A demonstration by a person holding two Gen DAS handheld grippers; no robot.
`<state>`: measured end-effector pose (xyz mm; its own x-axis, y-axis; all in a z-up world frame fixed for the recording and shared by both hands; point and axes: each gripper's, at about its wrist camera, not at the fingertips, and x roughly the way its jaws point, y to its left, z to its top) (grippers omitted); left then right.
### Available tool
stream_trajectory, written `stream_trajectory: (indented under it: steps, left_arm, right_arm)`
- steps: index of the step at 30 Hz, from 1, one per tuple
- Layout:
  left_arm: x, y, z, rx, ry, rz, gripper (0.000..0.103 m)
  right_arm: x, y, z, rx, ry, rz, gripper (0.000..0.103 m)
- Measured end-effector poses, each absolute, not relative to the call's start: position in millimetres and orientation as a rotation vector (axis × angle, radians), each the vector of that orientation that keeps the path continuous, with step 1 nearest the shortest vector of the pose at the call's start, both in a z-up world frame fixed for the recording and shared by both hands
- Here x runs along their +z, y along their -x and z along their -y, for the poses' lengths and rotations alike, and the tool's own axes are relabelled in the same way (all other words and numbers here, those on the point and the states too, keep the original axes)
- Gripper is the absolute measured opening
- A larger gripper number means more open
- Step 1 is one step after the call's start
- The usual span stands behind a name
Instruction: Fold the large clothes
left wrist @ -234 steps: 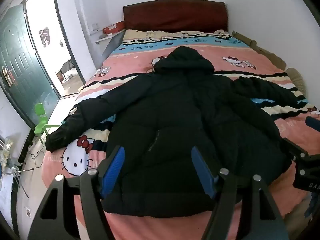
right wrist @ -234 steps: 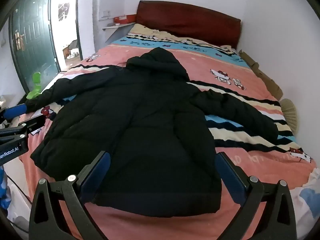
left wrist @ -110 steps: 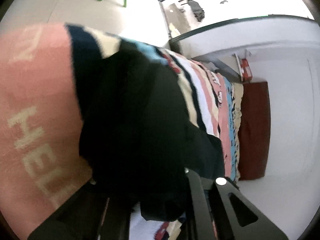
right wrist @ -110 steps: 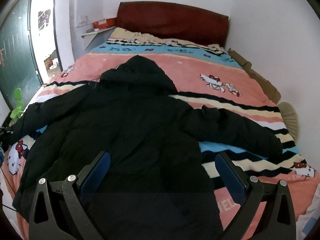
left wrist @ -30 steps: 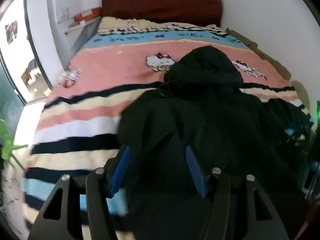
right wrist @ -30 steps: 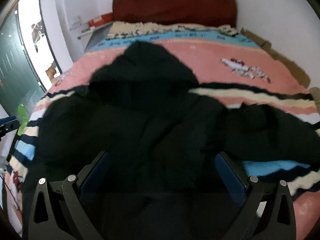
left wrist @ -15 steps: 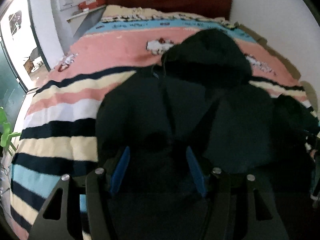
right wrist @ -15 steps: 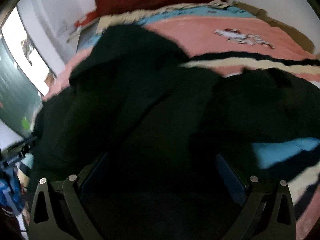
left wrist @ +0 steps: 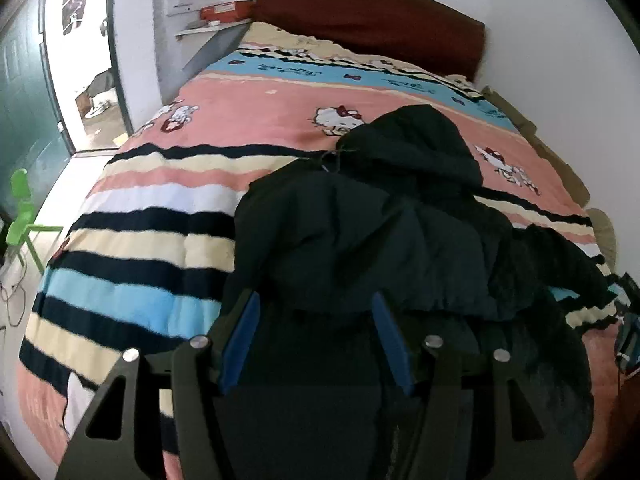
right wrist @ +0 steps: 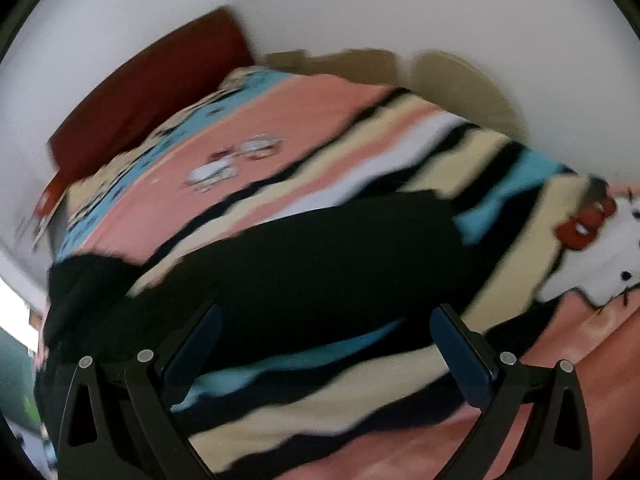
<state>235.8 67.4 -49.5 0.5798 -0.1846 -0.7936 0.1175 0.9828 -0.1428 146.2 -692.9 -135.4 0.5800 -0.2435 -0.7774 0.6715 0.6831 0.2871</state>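
Striped cartoon bedspread point(left wrist: 132, 240) is carrying a black hooded coat point(left wrist: 380, 240) that is lying along the bed's right half, one sleeve already folded across its back.

Left gripper point(left wrist: 316, 344) is hovering over the coat's lower back with fingers spread and empty; right gripper point(right wrist: 328, 344) is gaping wide above the outstretched sleeve point(right wrist: 320, 264), holding nothing. Padded and bulky, the coat is probably going to spring back, so pinching the sleeve near its cuff looks best.
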Motion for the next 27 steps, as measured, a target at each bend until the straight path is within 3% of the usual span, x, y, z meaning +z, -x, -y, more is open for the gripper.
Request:
stream_trajectory:
  steps: [9, 12, 15, 17, 20, 27]
  left_arm:
    - [-56, -218, -74, -0.112, 0.093, -0.956, 0.057]
    - [-61, -215, -83, -0.078, 0.112, -0.963, 0.057]
    - [-65, -212, -93, -0.058, 0.138, -0.968, 0.057]
    - [-67, -210, -97, -0.049, 0.15, -0.968, 0.057]
    - [-68, -208, -105, -0.041, 0.175, -0.962, 0.057]
    - [-66, -202, -116, -0.038, 0.225, -0.942, 0.057]
  right_arm:
    - [-195, -142, 756, -0.586, -0.834, -0.786, 0.102]
    - [-204, -148, 757, -0.57, -0.874, -0.776, 0.097]
    - [-205, -155, 753, -0.545, -0.865, -0.788, 0.076]
    - [-205, -163, 751, -0.477, -0.89, -0.784, 0.031]
    - [-197, -173, 737, -0.448, -0.825, -0.797, 0.021]
    - [-154, -180, 704, -0.381, -0.737, -0.742, 0.017]
